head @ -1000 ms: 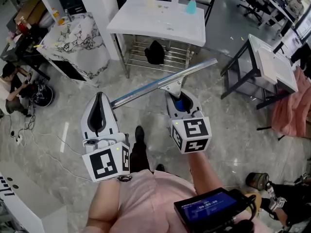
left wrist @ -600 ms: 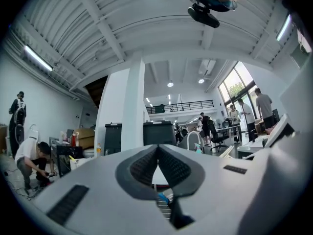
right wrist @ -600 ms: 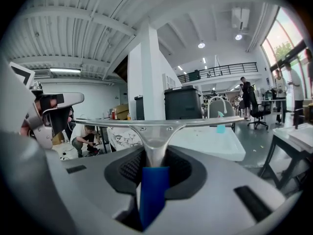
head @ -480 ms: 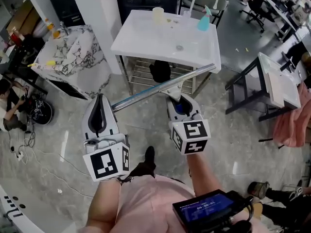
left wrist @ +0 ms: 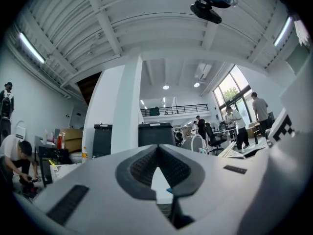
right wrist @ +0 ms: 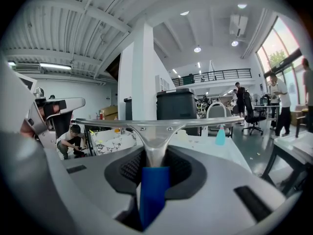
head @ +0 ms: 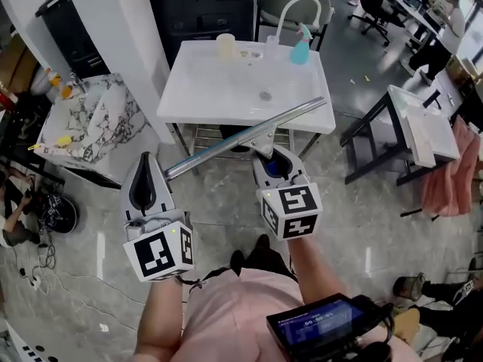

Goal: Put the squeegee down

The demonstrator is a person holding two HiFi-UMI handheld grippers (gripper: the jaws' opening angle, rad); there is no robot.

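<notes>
— Where are we keeping the squeegee (head: 245,138)?

— We are carrying it in the right tool (head: 272,157), in the air above the floor (head: 219,202). It is not lying on anything.

— How are we gripping it?

— The right tool's jaws are clenching on the blue handle (right wrist: 154,190). In the right gripper view the handle is standing between the two dark pads, and the metal neck is rising from it to the blade (right wrist: 156,123), which is stretching across the tool's front.

— And from the head view?

— The blade is slanting from lower left to upper right. Its right end is showing over the near edge of the white counter (head: 204,96); its left end is passing near the left tool (head: 145,161) without touching it.

— What are we doing with the left tool?

— We are holding it beside the right one, jaws closed together, with nothing between them.

— What is sitting on the counter?

— A cup (head: 226,45) and a teal bottle (head: 300,45) are standing at its far edge, beside a white faucet (head: 290,10).
</notes>
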